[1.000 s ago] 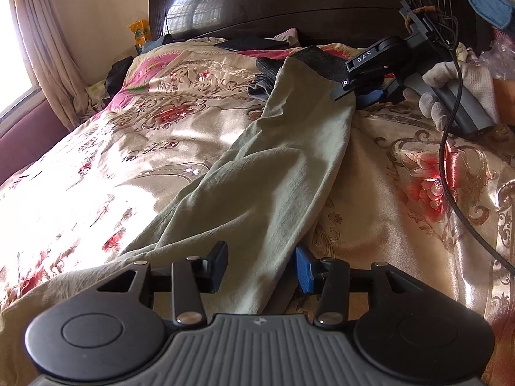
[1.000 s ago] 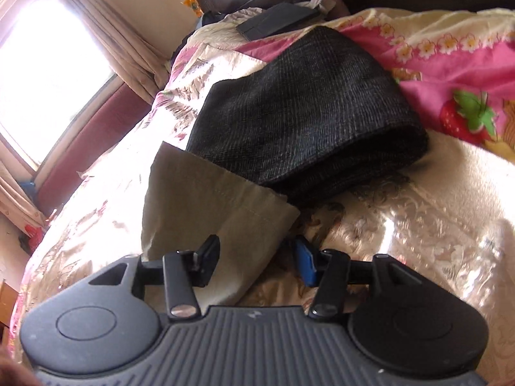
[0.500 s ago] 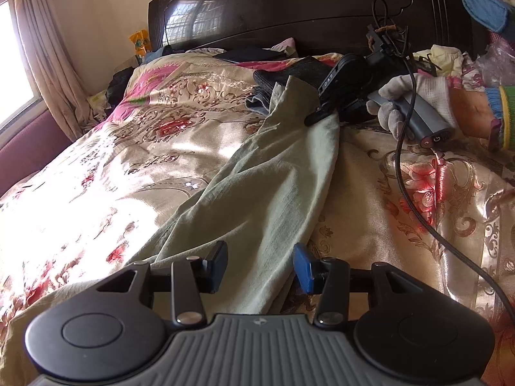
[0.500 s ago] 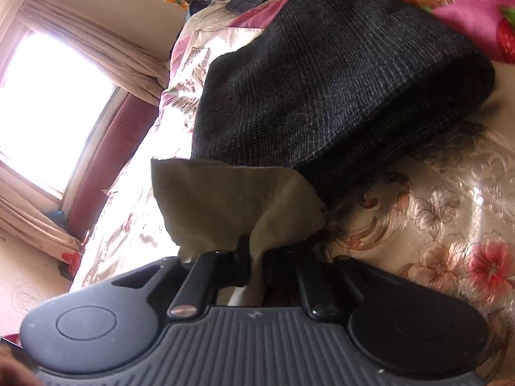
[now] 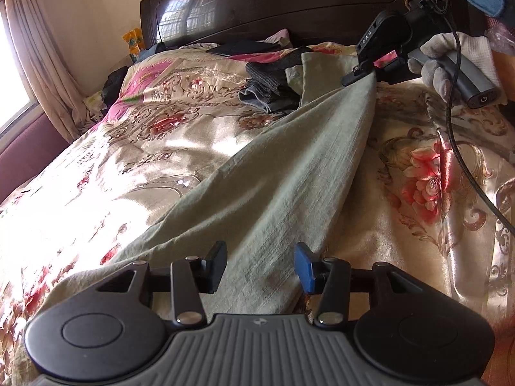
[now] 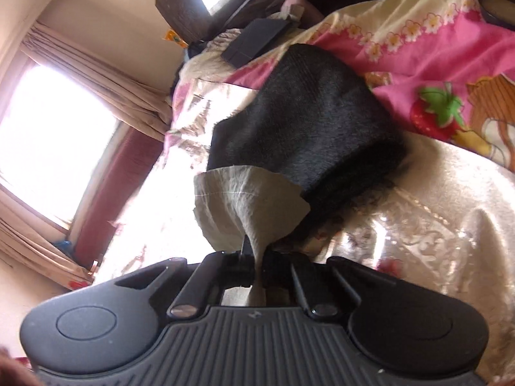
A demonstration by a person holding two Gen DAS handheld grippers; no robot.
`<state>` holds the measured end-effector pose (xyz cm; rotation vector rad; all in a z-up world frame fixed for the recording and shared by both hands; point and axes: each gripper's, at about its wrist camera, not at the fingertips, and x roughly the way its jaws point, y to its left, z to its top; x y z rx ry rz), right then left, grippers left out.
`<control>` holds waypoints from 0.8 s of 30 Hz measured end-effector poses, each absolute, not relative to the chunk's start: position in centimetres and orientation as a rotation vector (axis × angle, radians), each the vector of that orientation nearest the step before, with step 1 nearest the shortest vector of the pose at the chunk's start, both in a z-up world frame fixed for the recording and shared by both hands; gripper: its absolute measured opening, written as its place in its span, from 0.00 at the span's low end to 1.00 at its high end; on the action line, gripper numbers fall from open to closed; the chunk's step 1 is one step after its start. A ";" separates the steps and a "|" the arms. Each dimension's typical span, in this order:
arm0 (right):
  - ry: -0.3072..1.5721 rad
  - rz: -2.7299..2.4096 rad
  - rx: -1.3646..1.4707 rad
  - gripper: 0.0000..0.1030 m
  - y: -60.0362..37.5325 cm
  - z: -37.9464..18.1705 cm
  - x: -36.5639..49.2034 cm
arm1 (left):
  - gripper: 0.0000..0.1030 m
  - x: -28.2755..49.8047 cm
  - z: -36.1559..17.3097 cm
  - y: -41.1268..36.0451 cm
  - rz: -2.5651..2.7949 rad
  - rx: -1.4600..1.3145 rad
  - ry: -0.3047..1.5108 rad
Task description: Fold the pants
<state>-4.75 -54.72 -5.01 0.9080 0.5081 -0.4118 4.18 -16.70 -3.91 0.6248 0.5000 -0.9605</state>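
Olive green pants (image 5: 276, 173) lie stretched along the floral bedspread (image 5: 128, 160). My left gripper (image 5: 260, 267) is open, its fingers on either side of the near part of the pants, low over the cloth. My right gripper (image 6: 256, 257) is shut on the far hem of the pants (image 6: 244, 202) and holds it lifted off the bed. It also shows in the left wrist view (image 5: 363, 70), held by a gloved hand, with the pant leg rising up to it.
A folded dark grey garment (image 6: 309, 128) lies just beyond the lifted hem; it also shows in the left wrist view (image 5: 273, 80). A dark headboard (image 5: 289, 3) is behind. A black cable (image 5: 457, 148) hangs over the bed's right side. A pink strawberry sheet (image 6: 434, 74) lies at the right.
My right gripper has shut on the pants' far hem and lifted it up off the bed, pulling the leg taut. My left gripper has stayed open over the near part.
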 end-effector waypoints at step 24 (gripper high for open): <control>0.897 0.313 -0.030 0.32 -34.5 -1.7 11.8 | 0.65 10.5 -4.9 -9.4 -0.846 0.679 0.475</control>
